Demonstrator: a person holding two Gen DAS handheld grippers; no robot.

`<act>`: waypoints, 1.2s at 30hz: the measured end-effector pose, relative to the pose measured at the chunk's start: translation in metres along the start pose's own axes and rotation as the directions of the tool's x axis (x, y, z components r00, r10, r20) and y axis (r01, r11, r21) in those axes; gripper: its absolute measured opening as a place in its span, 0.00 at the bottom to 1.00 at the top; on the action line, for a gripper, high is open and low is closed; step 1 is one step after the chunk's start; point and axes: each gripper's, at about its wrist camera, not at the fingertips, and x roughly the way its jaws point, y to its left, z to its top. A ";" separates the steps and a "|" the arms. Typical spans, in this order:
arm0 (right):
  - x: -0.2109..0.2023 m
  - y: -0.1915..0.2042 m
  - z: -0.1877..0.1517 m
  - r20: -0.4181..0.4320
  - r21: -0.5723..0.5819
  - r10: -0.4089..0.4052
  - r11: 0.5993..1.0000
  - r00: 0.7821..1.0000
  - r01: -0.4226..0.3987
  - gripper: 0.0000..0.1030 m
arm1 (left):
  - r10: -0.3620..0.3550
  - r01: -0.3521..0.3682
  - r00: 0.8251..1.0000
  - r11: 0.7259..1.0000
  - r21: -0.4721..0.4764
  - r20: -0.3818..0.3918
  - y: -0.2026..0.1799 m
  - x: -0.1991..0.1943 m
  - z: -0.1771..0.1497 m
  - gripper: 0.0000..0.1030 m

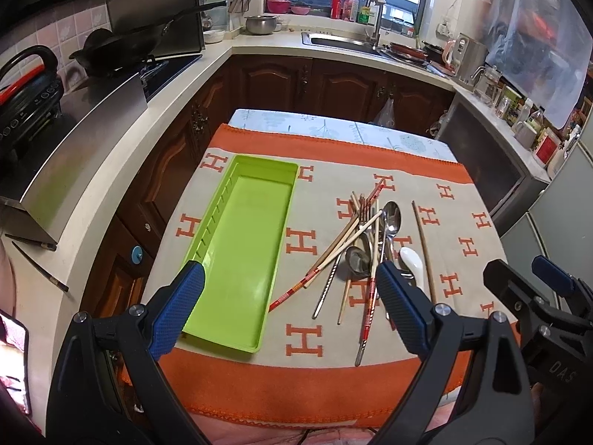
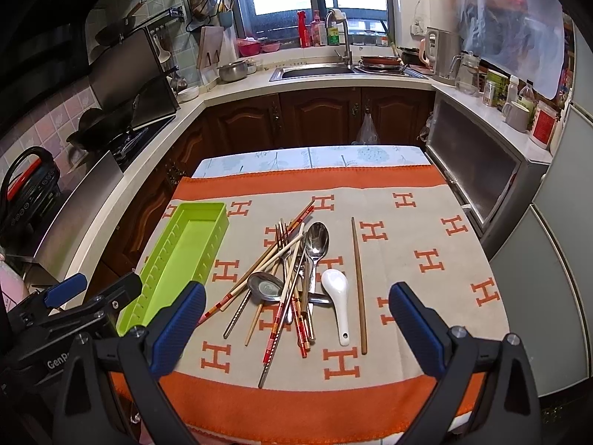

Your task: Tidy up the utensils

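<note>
A lime-green utensil tray [image 1: 241, 244] [image 2: 178, 256] lies empty on the left of the patterned cloth. To its right sits a heap of utensils [image 1: 359, 244] [image 2: 292, 270]: chopsticks, metal spoons, a fork. A white ceramic spoon [image 1: 413, 263] [image 2: 339, 296] rests at the heap's right side, and a single brown chopstick [image 1: 424, 244] [image 2: 358, 282] lies apart beyond it. My left gripper [image 1: 289, 278] hovers open above the tray's near end. My right gripper [image 2: 296, 300] hangs open over the near part of the heap. Both are empty.
The small table's orange-bordered cloth [image 1: 463, 230] [image 2: 426, 230] ends close to my grippers. Kitchen counters surround it: a stove with a wok [image 1: 122, 48] on the left, a sink [image 2: 315, 70] at the back, jars and a cabinet [image 2: 478, 170] on the right.
</note>
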 end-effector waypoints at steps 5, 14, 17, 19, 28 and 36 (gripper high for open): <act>0.002 -0.001 -0.001 0.000 0.001 0.001 1.000 1.000 -0.001 0.97 | 0.026 -0.026 0.999 1.000 0.015 -0.019 -0.001 0.003 -0.002 0.90; 0.005 -0.001 -0.003 -0.008 -0.005 -0.008 1.000 1.000 0.007 0.97 | 0.024 -0.024 1.000 0.999 0.043 -0.012 -0.006 0.000 -0.002 0.90; 0.004 -0.001 -0.002 -0.007 -0.003 -0.006 1.000 1.000 0.006 0.97 | 0.027 -0.026 1.000 0.999 0.044 -0.013 -0.007 0.000 -0.002 0.90; 0.005 -0.001 -0.002 -0.008 -0.002 -0.007 1.000 1.000 0.007 0.97 | 0.026 -0.025 0.999 0.999 0.042 -0.018 -0.008 0.000 -0.002 0.90; 0.005 -0.001 -0.002 -0.008 -0.002 -0.007 1.000 1.000 0.007 0.96 | 0.025 -0.024 0.999 0.999 0.043 -0.023 -0.009 -0.001 0.001 0.90; 0.004 -0.007 -0.004 0.000 0.006 0.000 1.000 1.000 0.000 0.96 | 0.028 -0.027 0.999 0.998 0.050 -0.019 -0.012 -0.002 0.002 0.90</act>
